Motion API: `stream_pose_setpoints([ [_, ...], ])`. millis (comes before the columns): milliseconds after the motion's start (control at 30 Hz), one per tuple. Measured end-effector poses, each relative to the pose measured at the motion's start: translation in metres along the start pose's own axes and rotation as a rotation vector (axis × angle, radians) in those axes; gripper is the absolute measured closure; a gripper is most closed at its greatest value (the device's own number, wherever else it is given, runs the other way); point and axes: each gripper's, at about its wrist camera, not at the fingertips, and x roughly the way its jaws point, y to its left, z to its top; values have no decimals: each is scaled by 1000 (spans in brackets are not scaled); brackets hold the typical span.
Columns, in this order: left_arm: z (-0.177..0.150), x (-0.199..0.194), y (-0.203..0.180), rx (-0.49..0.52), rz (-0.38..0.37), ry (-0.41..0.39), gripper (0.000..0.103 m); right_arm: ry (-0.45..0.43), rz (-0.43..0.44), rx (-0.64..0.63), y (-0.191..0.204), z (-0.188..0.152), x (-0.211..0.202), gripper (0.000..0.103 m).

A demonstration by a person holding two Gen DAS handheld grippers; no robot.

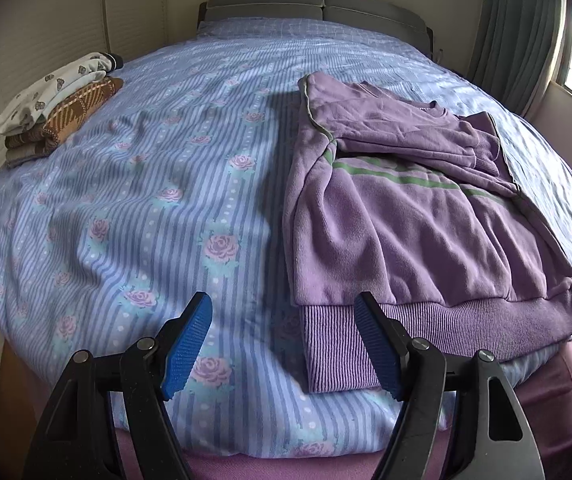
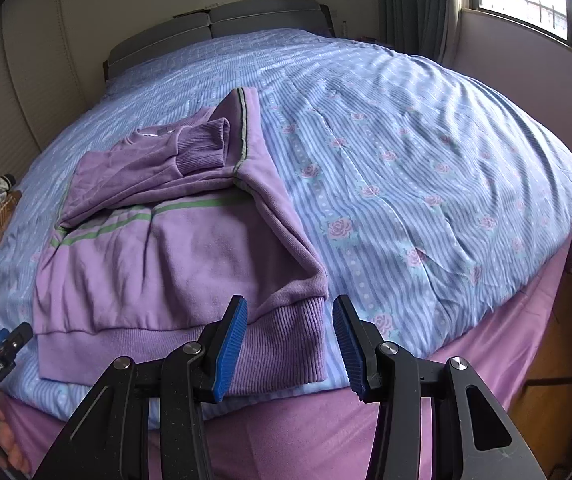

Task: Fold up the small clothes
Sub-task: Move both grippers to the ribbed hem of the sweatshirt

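Holding my left gripper and right gripper wide apart, empty, at the bed's near edge, where the half-folded purple sweatshirt lies on the floral duvet.

Both my wrist cameras look low from the foot of the bed toward the headboard, close over its near edge. My left view sits left, my right view right; both share the purple sweater.
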Motion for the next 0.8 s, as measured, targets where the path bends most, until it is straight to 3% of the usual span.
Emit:
stream_pose_setpoints([
  [200, -3, 3, 1, -11, -4, 0, 32, 20, -27, 65, -14, -3, 7, 57],
  [367, -7, 12, 1, -20, -20, 44, 47, 83, 0, 118, -25, -8, 18, 57],
  [467, -9, 16, 3, -35, -19, 70, 49, 110, 34, 116, -23, -10, 23, 58],
  [600, -10, 18, 5, -48, -21, 83, 50, 135, 77, 77, -12, -12, 25, 72],
  [800, -19, 22, -5, -32, -68, 125, 53, 169, 117, 90, -13, -15, 30, 76],
])
